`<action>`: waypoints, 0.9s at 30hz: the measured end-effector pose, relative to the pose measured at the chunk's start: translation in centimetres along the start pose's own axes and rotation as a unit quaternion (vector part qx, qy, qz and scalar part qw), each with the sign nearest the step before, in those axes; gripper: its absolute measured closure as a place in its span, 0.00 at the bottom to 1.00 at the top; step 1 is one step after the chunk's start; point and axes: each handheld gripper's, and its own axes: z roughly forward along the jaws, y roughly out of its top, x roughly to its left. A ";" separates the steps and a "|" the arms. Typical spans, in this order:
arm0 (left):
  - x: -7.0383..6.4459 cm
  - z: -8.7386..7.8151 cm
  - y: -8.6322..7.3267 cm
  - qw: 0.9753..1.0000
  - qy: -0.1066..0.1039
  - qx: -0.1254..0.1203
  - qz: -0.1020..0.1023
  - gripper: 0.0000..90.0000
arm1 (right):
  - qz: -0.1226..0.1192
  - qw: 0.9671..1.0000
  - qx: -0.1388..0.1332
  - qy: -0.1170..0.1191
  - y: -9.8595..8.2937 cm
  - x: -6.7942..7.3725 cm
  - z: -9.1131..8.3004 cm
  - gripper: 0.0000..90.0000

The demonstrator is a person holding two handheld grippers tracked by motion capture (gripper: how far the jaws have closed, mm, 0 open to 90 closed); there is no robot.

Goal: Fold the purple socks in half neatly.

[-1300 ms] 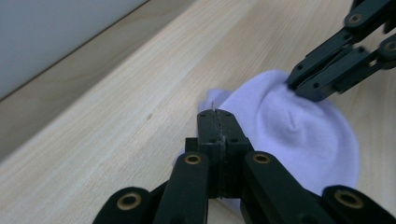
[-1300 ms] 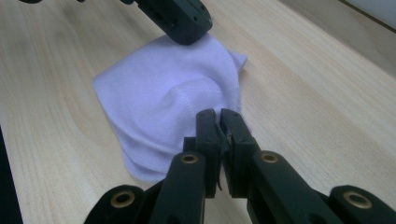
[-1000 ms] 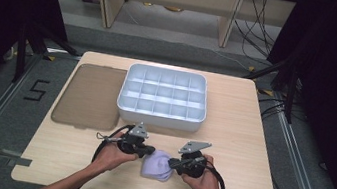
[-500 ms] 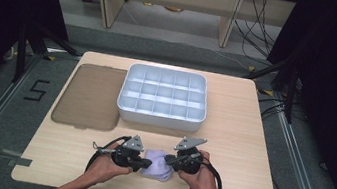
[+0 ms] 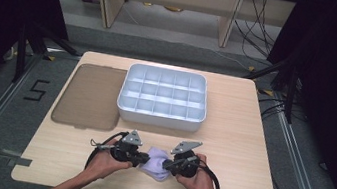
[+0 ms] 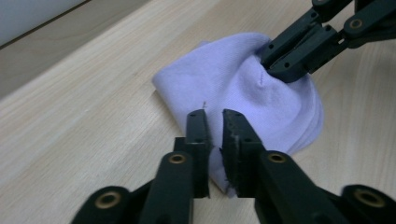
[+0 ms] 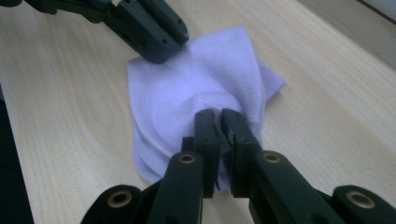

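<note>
the lilac cloth lies on the desk near its front edge, right between the two hands, well short of the white divided tray and the brown lid that sits flat beside it. compared with a second ago, both hands have drawn back toward the person and closed in on each other, so the cloth now sits bunched in a smaller heap rather than spread. the left gripper has its jaws narrowed almost together, pinching a fold at the cloth's near edge; the right gripper is likewise nearly closed, nipping a raised crease of the fabric on the opposite side. in each gripper view the other gripper's black jaws press on the far side of the cloth. my reading is that both grips are now set and the work in hand is folding or gathering the cloth into a compact bundle. the next move likely calls for lifting or bringing one edge over the other evenly; if one pinch holds too few layers, the fabric could slip out and the bundle fall open.
</note>
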 end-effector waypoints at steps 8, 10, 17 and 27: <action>0.4 -0.4 -0.2 0.998 -0.001 0.015 -0.055 0.65 | -0.004 1.000 0.003 0.005 0.0 0.0 -0.1 0.95; 0.5 -0.3 -0.2 0.998 -0.004 0.017 -0.063 0.64 | -0.004 1.000 0.002 0.005 -0.1 0.0 -0.1 0.95; 0.2 0.4 -0.1 0.997 -0.016 0.030 -0.074 0.68 | -0.009 1.000 -0.004 0.003 -0.1 -0.1 -0.1 0.95; 0.1 0.6 0.1 0.998 -0.009 0.012 -0.059 0.92 | 0.004 1.000 -0.001 0.006 -0.2 -0.1 -0.2 0.95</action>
